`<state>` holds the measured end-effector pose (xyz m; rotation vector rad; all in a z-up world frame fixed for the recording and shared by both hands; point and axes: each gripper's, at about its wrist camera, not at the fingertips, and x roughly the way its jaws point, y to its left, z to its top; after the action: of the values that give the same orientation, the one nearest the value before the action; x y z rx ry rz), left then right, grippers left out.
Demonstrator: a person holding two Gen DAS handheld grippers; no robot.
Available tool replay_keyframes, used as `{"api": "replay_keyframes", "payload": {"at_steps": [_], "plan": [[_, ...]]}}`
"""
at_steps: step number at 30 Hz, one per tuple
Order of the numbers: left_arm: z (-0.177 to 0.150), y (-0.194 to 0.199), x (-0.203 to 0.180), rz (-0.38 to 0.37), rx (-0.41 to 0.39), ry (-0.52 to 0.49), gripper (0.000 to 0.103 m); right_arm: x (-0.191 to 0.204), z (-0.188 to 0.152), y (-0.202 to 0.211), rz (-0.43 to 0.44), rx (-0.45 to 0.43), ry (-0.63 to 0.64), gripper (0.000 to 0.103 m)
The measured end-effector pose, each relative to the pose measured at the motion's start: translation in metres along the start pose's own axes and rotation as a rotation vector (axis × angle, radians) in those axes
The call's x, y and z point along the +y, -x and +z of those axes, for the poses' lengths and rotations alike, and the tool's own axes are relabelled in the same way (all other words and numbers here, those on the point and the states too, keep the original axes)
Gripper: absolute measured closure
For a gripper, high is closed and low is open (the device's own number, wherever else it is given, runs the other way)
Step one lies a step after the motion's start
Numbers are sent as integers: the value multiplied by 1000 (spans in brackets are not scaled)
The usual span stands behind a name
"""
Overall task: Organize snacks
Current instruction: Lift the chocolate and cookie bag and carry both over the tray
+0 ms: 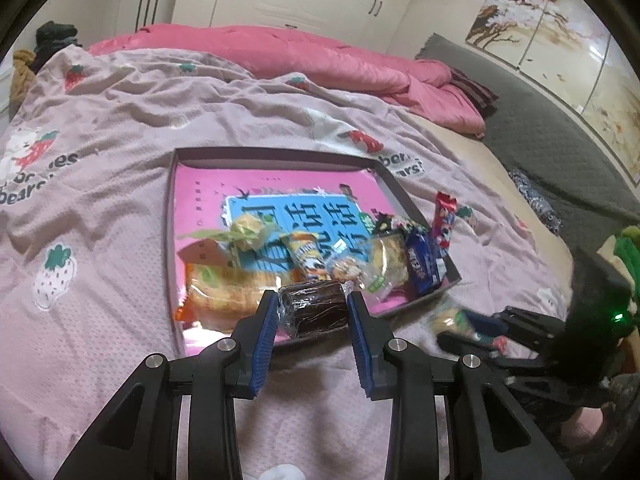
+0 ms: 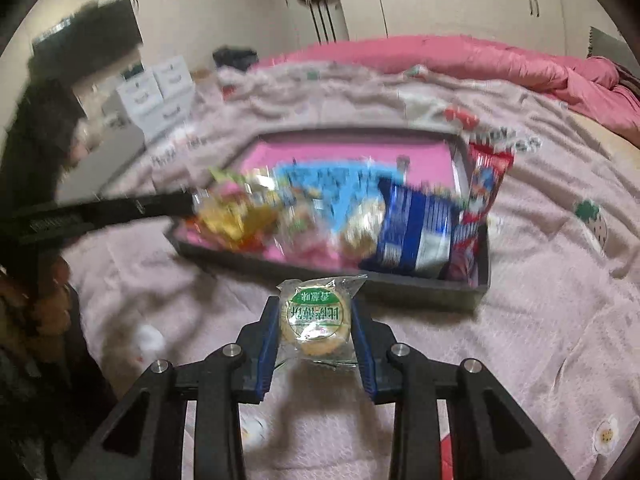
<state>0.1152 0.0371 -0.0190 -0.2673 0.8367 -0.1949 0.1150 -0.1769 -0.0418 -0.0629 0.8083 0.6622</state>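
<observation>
Snacks fill a shallow dark tray (image 1: 394, 184) on a pink strawberry-print blanket (image 1: 120, 208), left gripper (image 1: 313, 312) clenching a wrapped chocolate roll (image 1: 314, 310), right gripper (image 2: 314, 322) clenching a wrapped round biscuit (image 2: 314, 320).

Chocolate roll (image 1: 313, 309) between left gripper (image 1: 313, 312) jaws

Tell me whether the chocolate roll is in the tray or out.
Out. The chocolate roll is pinched in the left tool, hanging over the tray's near rim, not resting inside.

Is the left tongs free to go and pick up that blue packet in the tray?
Probably not yet. The left tongs are already shut on a wrapped chocolate roll, so they are occupied. Nothing lies over the blue packet in the tray.
</observation>
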Motion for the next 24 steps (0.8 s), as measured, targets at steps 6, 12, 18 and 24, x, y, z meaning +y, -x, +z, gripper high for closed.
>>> {"api": "replay_keyframes", "payload": {"at_steps": [6, 12, 18, 24], "plan": [[8, 1, 15, 27, -18, 35, 67, -2, 19, 5, 18, -85, -9, 69], [13, -4, 29, 71, -31, 50, 67, -6, 26, -4, 11, -87, -16, 69], [14, -14, 33, 101, -27, 44, 67, -7, 33, -16, -1, -100, 4, 69], [14, -23, 34, 121, -23, 30, 67, -6, 39, -30, -17, -98, 28, 69]]}}
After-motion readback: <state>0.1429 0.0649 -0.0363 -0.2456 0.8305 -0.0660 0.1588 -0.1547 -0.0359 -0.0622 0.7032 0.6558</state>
